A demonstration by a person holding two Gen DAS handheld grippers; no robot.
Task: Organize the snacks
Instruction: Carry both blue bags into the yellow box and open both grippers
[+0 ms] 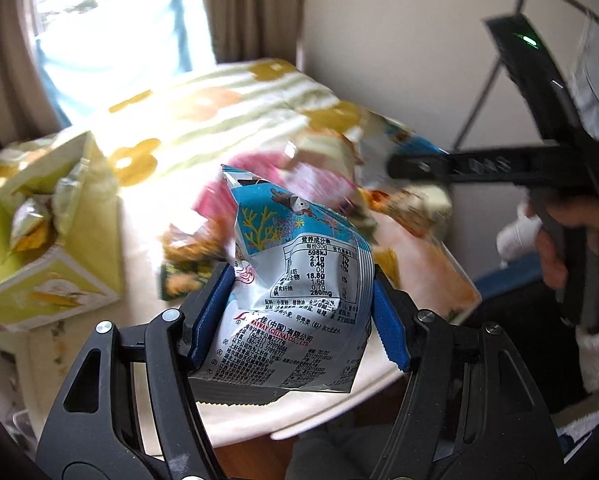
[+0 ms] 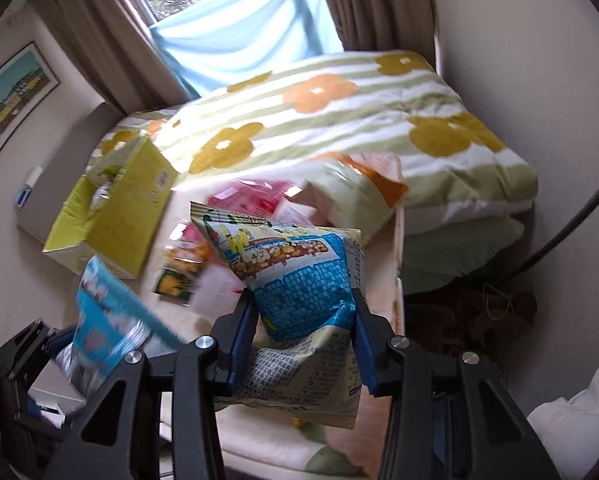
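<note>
Both claws carry snacks: we should swing each bag over the yellow box (image 2: 111, 216) (open, at the worktop's left) and release only once above its mouth. Left claw (image 1: 299, 312) pinches a blue-and-silver bag (image 1: 299, 280); right claw (image 2: 303, 340) clamps a blue-and-cream bag (image 2: 295, 300), both held aloft.

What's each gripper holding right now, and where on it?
Left gripper pinches a blue snack bag across its middle. Right gripper pinches another bag mid-body.
</note>
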